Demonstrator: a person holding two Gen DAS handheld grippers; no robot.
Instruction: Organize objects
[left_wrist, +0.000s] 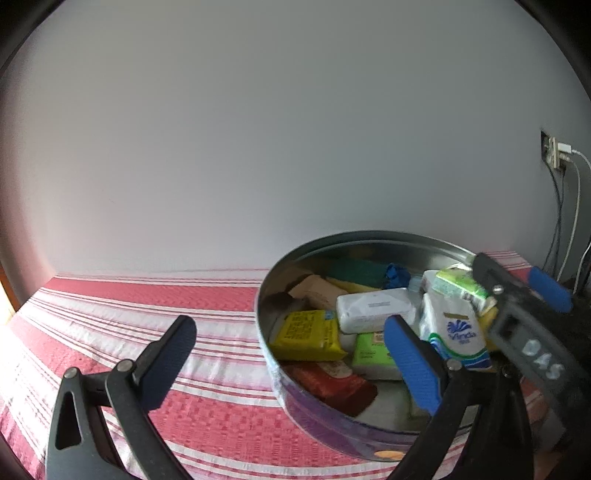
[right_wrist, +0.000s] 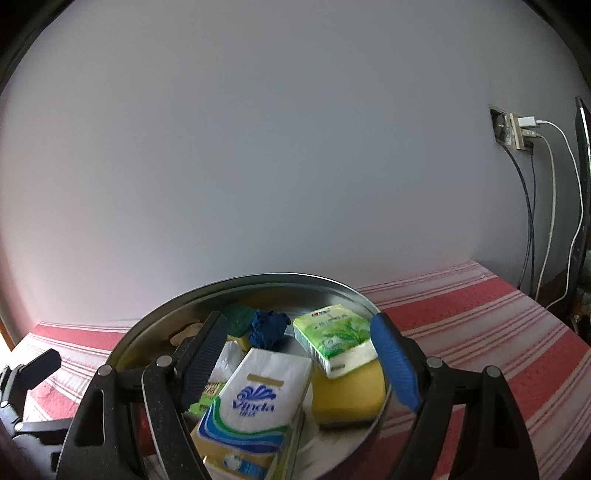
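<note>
I am hovering my right tool (right_wrist: 299, 365) wide open and empty over the tin (right_wrist: 155, 321) — its lower-frame Vinda pack (right_wrist: 255, 402) could snag and tip.

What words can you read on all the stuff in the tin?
"Vinda" on the white tissue pack.
"DAS" on the right gripper, on its black body.
Print on the green tissue pack, yellow packet, white packet and lime packet: too small or blurred to read.

A plain pale grey wall (right_wrist: 258, 147) stands behind a surface (left_wrist: 147, 306) draped in red-and-white striped cloth; cables (right_wrist: 546, 206) hang from a wall socket (right_wrist: 513, 131).
</note>
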